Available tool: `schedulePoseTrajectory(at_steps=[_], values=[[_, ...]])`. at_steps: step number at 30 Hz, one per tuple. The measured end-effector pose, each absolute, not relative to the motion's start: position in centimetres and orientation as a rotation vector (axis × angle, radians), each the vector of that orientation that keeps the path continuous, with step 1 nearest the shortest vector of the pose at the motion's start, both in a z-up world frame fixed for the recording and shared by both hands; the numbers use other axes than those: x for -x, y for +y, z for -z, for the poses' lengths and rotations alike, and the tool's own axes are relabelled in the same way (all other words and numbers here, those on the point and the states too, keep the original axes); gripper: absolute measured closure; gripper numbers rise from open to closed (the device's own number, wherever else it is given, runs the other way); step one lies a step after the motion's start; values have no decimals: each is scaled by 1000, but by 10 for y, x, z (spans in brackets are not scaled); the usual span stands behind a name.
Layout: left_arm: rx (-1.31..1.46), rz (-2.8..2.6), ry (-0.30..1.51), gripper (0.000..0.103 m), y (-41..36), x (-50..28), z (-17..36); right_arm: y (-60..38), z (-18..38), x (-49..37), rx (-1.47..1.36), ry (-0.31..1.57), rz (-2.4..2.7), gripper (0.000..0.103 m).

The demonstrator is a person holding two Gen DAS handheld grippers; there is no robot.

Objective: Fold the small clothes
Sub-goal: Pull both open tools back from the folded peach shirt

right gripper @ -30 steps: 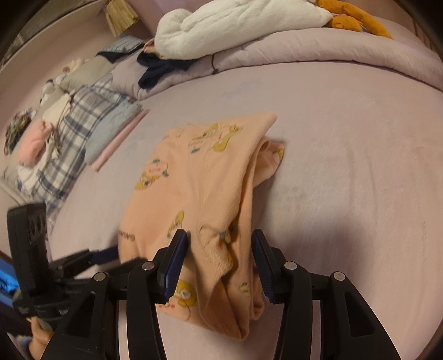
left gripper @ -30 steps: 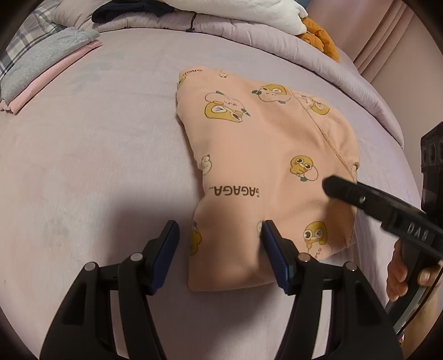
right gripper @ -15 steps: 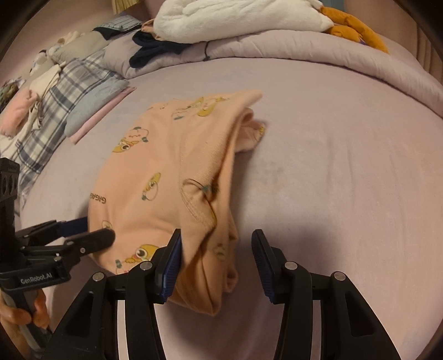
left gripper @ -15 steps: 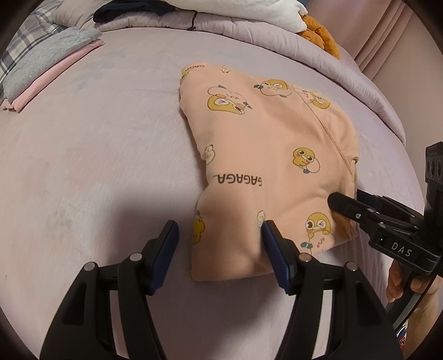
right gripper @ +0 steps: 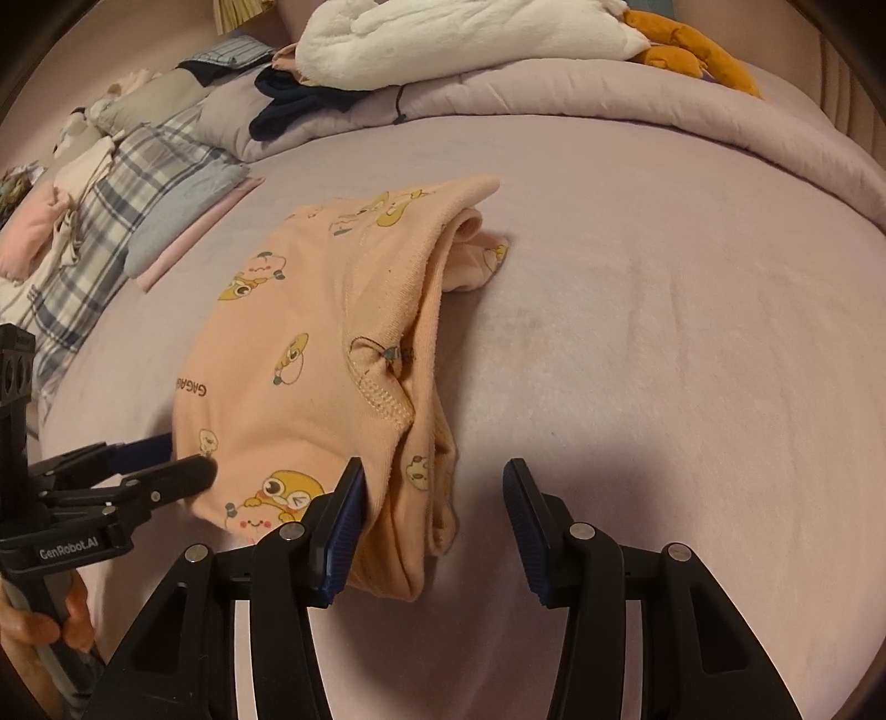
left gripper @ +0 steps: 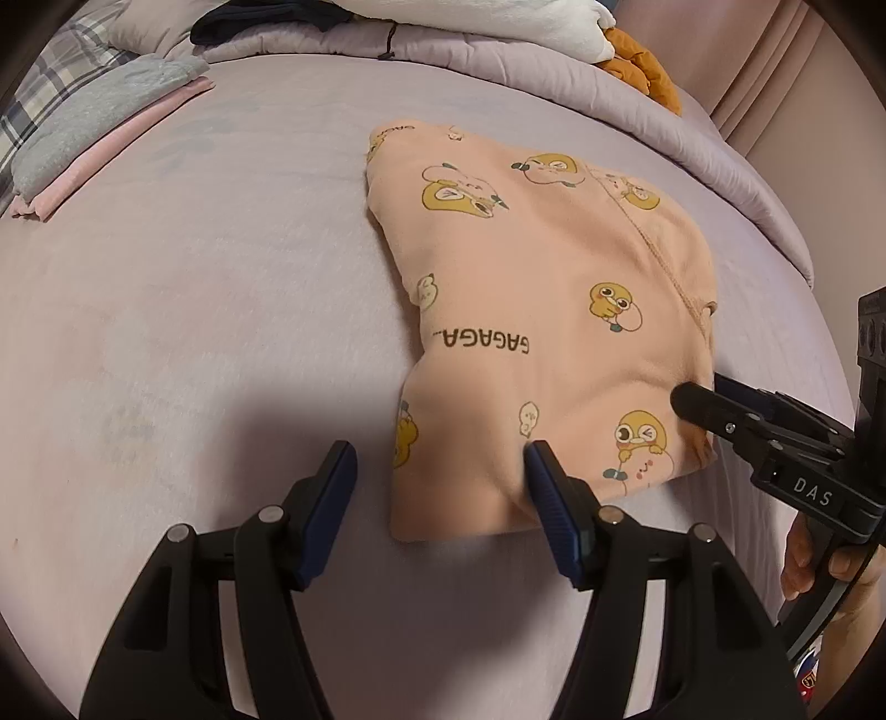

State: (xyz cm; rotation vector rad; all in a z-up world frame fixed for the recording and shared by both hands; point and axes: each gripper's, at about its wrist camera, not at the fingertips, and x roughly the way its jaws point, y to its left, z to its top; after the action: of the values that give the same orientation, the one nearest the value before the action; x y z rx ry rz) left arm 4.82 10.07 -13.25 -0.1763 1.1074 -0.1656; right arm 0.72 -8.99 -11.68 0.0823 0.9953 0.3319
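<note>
A small peach garment [left gripper: 542, 310] with yellow duck prints and "GAGAGA" lettering lies folded on the lilac bed sheet [left gripper: 194, 332]. My left gripper [left gripper: 440, 471] is open at its near left corner, its right finger [left gripper: 548, 487] pressing the cloth's near edge. My right gripper [right gripper: 434, 490] is open at the garment's [right gripper: 310, 354] near right edge, its left finger [right gripper: 343, 515] against the folded layers. In the left wrist view the right gripper [left gripper: 714, 399] touches the garment's right side. In the right wrist view the left gripper [right gripper: 166, 471] touches its left side.
A stack of folded clothes [left gripper: 94, 127], grey over pink, lies at the far left, with plaid cloth [right gripper: 133, 183] beside it. A rolled lilac duvet [right gripper: 609, 111] with a white blanket [right gripper: 454, 33] and an orange plush [right gripper: 692, 50] runs along the back.
My right gripper has come down from above the garment to its right edge. The garment's near end has been pushed slightly. My left gripper has barely moved.
</note>
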Motion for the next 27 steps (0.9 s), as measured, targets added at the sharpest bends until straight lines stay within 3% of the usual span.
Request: schedulePoseTrajectory(at_steps=[27], values=[[152, 140, 1123, 39, 103, -38, 129, -98, 112, -1, -82, 990, -303, 54]])
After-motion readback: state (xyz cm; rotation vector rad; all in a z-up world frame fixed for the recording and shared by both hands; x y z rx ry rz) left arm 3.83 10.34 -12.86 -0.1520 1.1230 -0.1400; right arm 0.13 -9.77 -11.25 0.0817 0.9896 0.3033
